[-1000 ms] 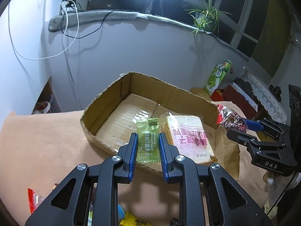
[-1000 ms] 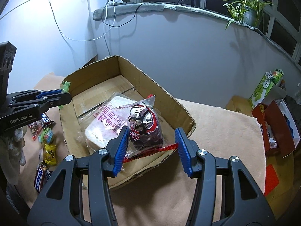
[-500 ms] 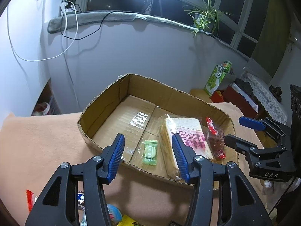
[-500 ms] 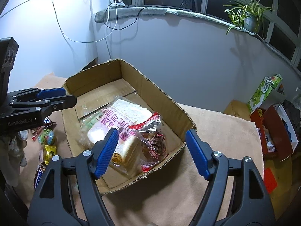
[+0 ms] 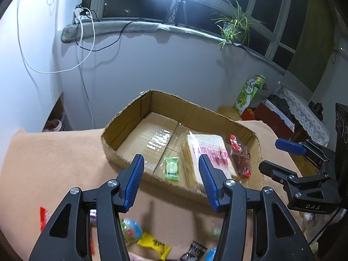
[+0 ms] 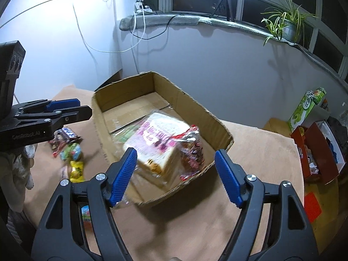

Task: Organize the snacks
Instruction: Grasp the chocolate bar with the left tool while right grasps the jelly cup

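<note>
- The left claw [image 5: 171, 180] hangs wide apart and holds nothing, just short of the near wall of the box [image 5: 130, 117]; I judge its load is delivered and it is free for the next pick.
- The right claw [image 6: 176, 175] is likewise spread wide and bare, poised above the box's near corner on its own side.
- In the box lie three snacks: a green candy [image 5: 171, 169] flat on the floor near the front wall, a bread pack [image 5: 208, 152] beside it, and a red-wrapped snack [image 5: 239, 156] pressed against the bread's far side, next to the right-hand wall.
- The three sit packed at one end, probably to keep the rest of the floor free; the far half is bare cardboard with a strip of shiny tape.
- The box rests on the desk [image 5: 54, 152], which is draped in a tan cloth.
- Loose snacks are not yet sorted: a yellow packet [image 5: 153, 243], a round blue-green sweet [image 5: 130, 231] and a red wrapper [image 5: 43, 217] lie under the left claw, within its easy reach.
- The right wrist view is motion-blurred over the bread, so the fine lie of the wrappers there cannot be told.
- Much of the task seems to remain.
</note>
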A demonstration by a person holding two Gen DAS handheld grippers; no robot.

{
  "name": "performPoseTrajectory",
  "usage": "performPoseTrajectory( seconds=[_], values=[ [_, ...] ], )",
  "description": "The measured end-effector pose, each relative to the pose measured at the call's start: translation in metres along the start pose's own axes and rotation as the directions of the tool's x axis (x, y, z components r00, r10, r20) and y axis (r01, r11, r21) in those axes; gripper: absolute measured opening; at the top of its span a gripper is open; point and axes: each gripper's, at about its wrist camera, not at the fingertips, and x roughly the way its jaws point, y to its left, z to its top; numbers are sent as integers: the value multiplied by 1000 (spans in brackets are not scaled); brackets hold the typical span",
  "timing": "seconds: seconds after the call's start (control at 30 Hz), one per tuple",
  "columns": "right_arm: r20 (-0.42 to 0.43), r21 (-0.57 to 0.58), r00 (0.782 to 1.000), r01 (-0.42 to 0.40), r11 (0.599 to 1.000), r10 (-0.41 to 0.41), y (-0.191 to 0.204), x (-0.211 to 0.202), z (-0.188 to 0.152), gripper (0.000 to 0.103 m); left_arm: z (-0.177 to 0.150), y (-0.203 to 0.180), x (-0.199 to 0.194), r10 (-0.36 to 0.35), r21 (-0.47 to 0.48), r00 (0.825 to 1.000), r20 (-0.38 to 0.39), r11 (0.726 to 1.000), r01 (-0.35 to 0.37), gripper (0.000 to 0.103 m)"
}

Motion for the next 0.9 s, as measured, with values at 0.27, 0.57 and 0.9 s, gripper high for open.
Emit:
performPoseTrajectory(
  seconds=[0.27,0.57,0.9],
  values=[
    [2,-29,999,-35,999,35,25,-24,-17,77,-20,3,-34,1,-7,1000,22,1000,-1,51],
    [-28,-28,996,-81,996,81,46,-33,-47,77,-61,9,-59,-13,-45,1000,4,999,13,51],
    [-96,-17,987,-130,991,128,62,-18,-81,77,-112,6,-60,-13,-87,998,-66,996,7,51]
  ],
)
